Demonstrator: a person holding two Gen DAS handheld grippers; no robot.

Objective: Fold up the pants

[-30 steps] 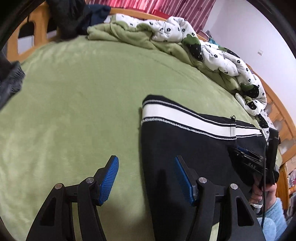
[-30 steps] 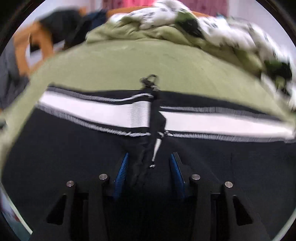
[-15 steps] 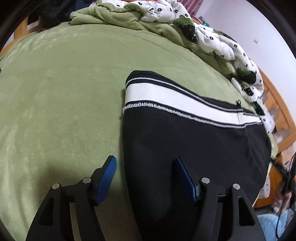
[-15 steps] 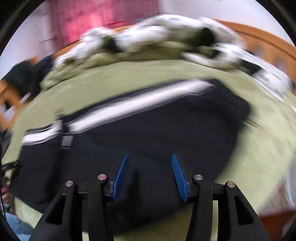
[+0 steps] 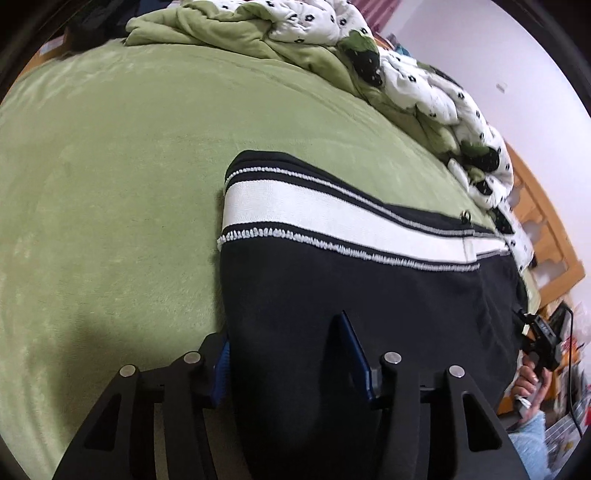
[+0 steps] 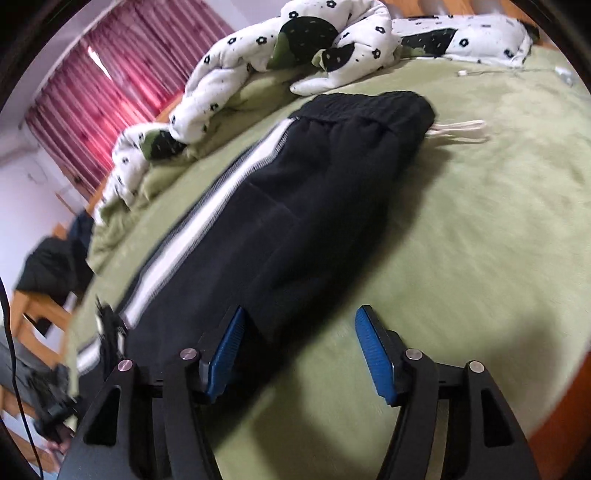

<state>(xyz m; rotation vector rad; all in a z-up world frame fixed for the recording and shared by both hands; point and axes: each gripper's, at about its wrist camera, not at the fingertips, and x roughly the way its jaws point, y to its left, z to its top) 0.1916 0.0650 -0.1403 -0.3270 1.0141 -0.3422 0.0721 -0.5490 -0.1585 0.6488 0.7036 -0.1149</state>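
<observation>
Black pants (image 5: 369, 295) with a white side stripe (image 5: 332, 221) lie flat on the green bedspread (image 5: 110, 184). My left gripper (image 5: 286, 354) is open, its jaws straddling the pants' leg-end edge, with cloth between the blue pads. In the right wrist view the pants (image 6: 295, 206) stretch away to the waistband (image 6: 369, 103), with a white drawstring (image 6: 461, 131) beside it. My right gripper (image 6: 301, 354) is open at the pants' near side edge, left pad against the cloth, right pad over the bedspread (image 6: 480, 240).
A rumpled white flowered quilt (image 5: 424, 85) and green blanket (image 5: 221, 33) lie along the far side of the bed. Wooden bed frame (image 5: 546, 229) at right. Red curtains (image 6: 110, 74) and dark clothes on a chair (image 6: 51, 266) beyond the bed.
My left gripper moved forward onto the leg-end edge. My right gripper left the zipper area, swung right along the pants to the near side edge, and opened wider.
</observation>
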